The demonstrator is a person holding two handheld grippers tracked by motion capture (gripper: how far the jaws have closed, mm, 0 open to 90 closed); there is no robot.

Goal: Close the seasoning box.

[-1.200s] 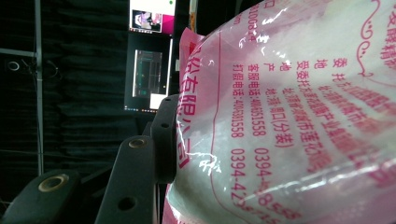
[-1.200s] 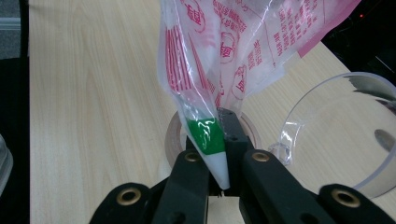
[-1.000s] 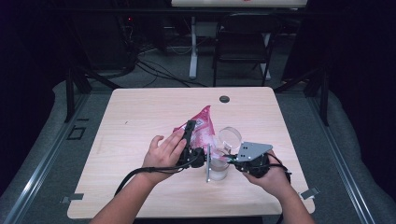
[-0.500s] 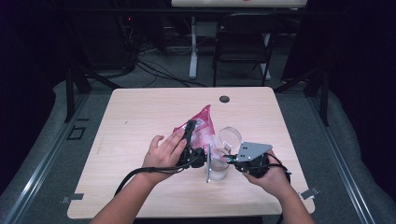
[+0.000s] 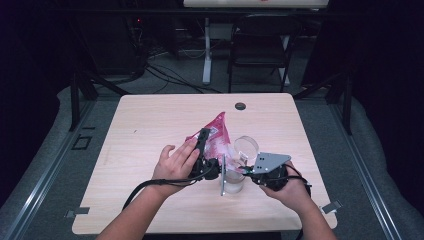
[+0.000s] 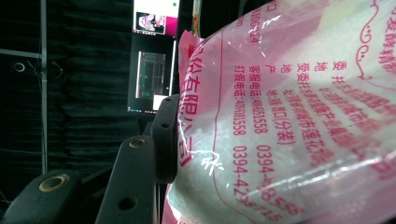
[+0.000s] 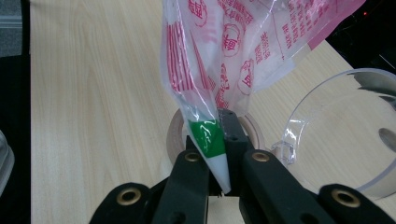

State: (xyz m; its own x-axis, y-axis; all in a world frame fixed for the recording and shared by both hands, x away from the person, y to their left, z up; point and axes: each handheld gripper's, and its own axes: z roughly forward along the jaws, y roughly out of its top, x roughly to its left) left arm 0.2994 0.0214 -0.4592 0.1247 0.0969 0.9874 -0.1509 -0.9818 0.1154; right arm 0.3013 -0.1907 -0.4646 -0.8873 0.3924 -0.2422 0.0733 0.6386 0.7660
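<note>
Above table: right hand-held gripper pinches pink bag corner; left hand-held gripper clamps bag body.

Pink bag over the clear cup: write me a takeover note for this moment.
Left tool: clamped on the pink bag of white grains, holding it tilted above the table.
Right tool: shut on the bag's lower corner, which points down.
Clear cup: upright between the hands; whether anything is in it is unclear. Clear lid lies beside it.
Done: bag lifted and pinched at both ends.
Left: probably open the corner, pour, put the lid on.
</note>
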